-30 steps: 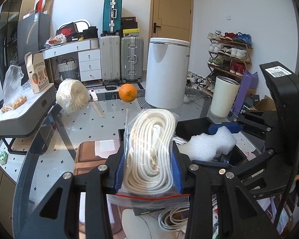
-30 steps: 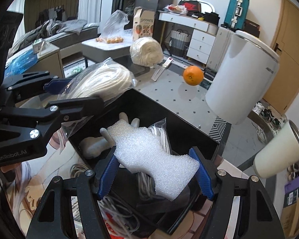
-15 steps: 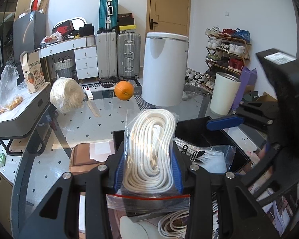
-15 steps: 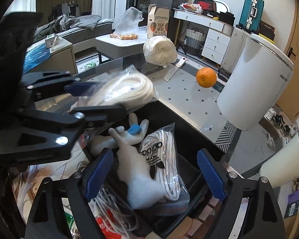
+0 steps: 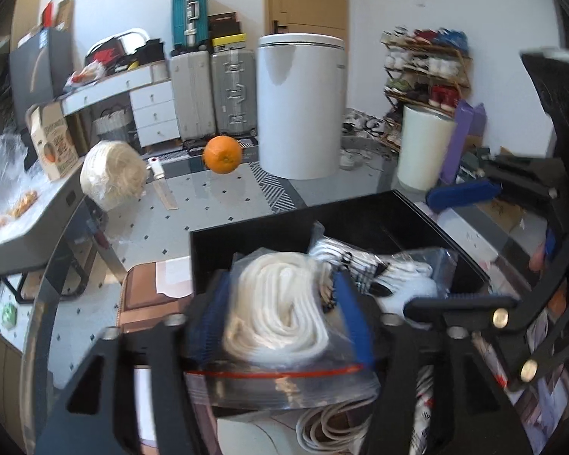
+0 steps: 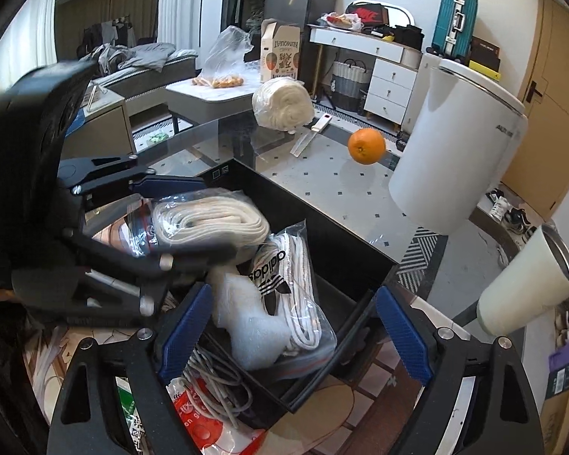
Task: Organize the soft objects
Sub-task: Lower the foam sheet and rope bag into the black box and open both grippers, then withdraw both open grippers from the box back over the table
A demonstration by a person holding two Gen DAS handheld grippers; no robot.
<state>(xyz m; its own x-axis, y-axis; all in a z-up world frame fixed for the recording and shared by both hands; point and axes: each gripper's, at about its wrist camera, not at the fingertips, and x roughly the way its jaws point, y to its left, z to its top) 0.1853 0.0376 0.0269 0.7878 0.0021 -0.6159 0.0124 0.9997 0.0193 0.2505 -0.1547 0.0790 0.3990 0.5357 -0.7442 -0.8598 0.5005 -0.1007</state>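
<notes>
A zip bag of coiled white rope [image 5: 280, 311] lies between the fingers of my left gripper [image 5: 282, 284], slumped over the near rim of the black box [image 5: 246, 242]. The left jaws are opening and the pads stand just off the bag. From the right wrist view the rope bag [image 6: 208, 220] rests tilted over the box's [image 6: 322, 235] left side inside the left gripper [image 6: 193, 220]. My right gripper [image 6: 294, 295] hangs open above the box, holding nothing. Below it lie a white foam piece [image 6: 246, 326] and a bagged Adidas cord [image 6: 296, 284].
On the glass table beyond the box sit an orange [image 5: 222, 153], a ball of white string [image 5: 112, 174] and a small scraper [image 5: 163, 185]. A white bin [image 5: 299, 102] and white cup [image 5: 425, 148] stand behind. Loose cables [image 6: 216, 379] lie in front of the box.
The right gripper let go of the foam, which dropped into the box, and its jaws spread wide. The left jaws widened and the rope bag sank lower over the box.
</notes>
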